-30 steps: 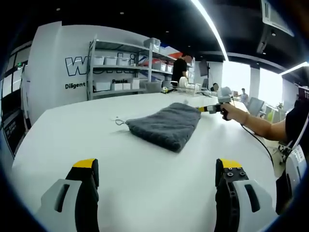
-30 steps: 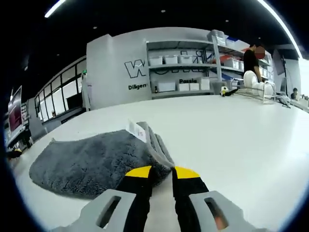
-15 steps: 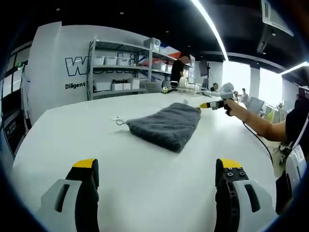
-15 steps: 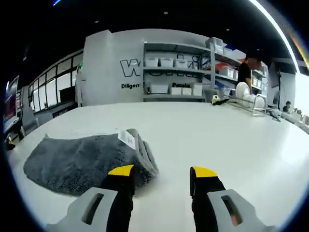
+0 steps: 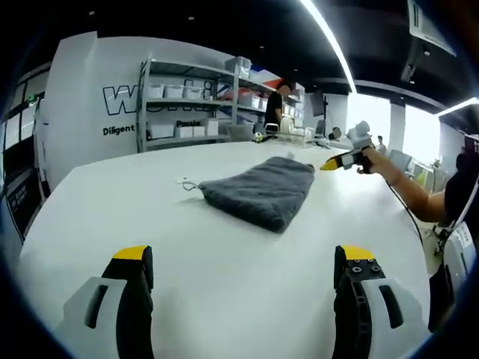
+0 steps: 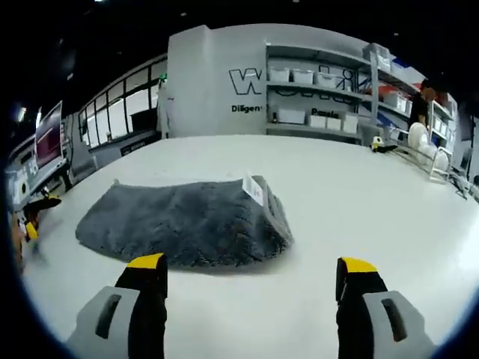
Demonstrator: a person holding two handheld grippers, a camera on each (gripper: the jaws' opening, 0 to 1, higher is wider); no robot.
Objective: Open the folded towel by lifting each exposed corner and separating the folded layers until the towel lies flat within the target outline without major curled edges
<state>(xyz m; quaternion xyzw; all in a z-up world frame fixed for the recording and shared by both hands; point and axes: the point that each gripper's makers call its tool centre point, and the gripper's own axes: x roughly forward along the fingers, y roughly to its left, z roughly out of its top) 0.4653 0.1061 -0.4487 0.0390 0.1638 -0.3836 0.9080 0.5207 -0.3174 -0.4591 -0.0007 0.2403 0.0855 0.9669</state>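
Folded grey towel (image 5: pixel 262 191) lying on the white table (image 5: pixel 224 284), taken here as the landmark; all positions are given relative to the towel. In the left gripper view, the left gripper (image 5: pixel 243 258) hovers well short of the towel, above bare table, its two yellow-tipped jaws set wide apart with nothing between them. The towel lies as a thick, multi-layered pad with a small hanging loop (image 5: pixel 187 184) at its near-left corner. Beyond the towel's far right corner, the right gripper (image 5: pixel 329 166) is held clear of the cloth in the person's hand (image 5: pixel 368 160), raised above the table and not touching the towel; the forearm extends from there toward the right edge of the view. In the right gripper view, the right gripper (image 6: pixel 251 265) looks down on the towel (image 6: pixel 183 224) from just in front of its rounded folded edge, jaws spread wide and empty, with a strip of bare table between the tips and the cloth. A white label (image 6: pixel 256 190) stands up from the towel's upper layers at its far right corner. Behind the towel stand metal shelves (image 5: pixel 191 105) holding white bins against a lettered wall; a dish rack (image 6: pixel 423 146) with white plates sits to the far right of the towel.
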